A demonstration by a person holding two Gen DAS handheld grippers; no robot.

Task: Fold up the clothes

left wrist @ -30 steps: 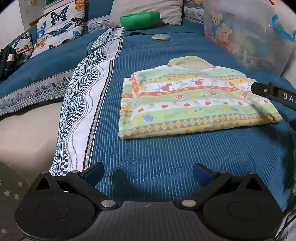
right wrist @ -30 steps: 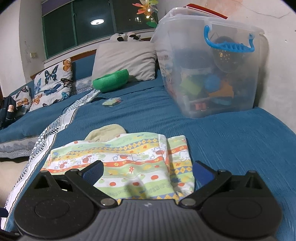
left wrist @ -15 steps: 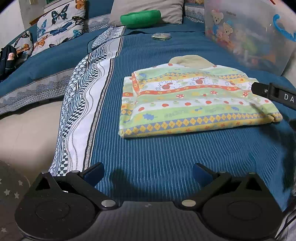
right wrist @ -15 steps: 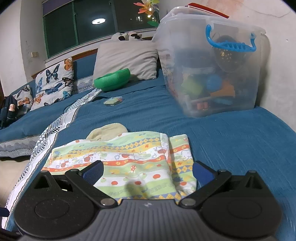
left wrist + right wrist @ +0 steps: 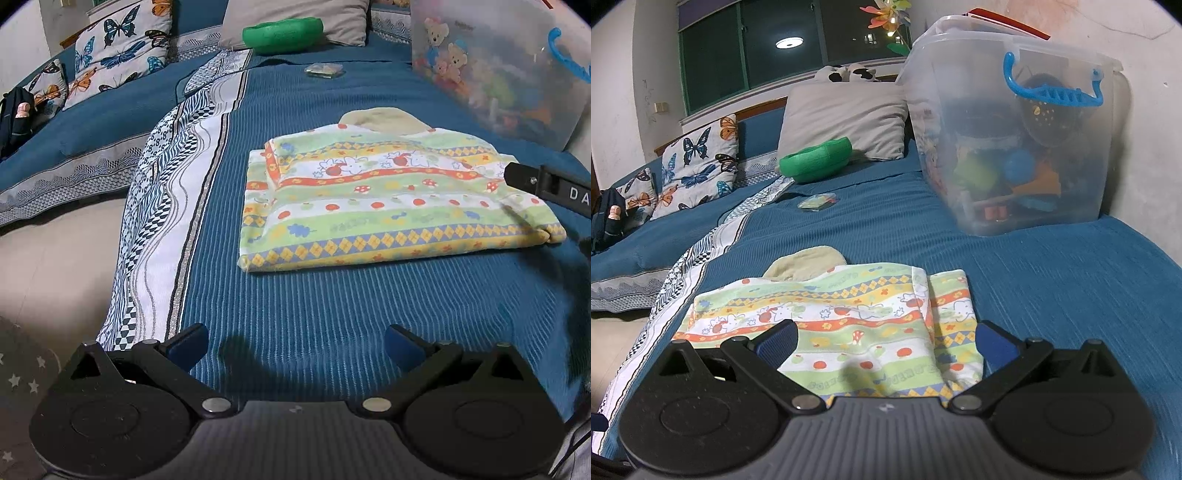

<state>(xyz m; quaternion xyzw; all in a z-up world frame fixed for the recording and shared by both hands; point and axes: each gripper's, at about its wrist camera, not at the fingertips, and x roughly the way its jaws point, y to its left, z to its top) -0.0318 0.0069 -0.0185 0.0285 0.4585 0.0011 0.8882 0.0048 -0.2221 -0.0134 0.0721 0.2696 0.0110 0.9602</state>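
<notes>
Neatly folded garment between two empty grippers

Folded flat, the green-and-yellow striped cartoon-print cotton garment (image 5: 391,199) lies on the ribbed blue bedspread (image 5: 332,302). Left gripper (image 5: 293,345) hovers near it, spread wide, empty. Right gripper (image 5: 884,341), likewise wide and empty, hangs over its edge.

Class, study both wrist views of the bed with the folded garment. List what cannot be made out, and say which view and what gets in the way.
1. Left wrist view: the right gripper is cut off by the frame edge; only a black bar shows.
2. Right wrist view: the near edge of the folded garment is hidden behind the gripper body.
3. Both views: the toys in the plastic bin blur behind its cloudy wall.
4. The small packet is too small to identify.
</notes>
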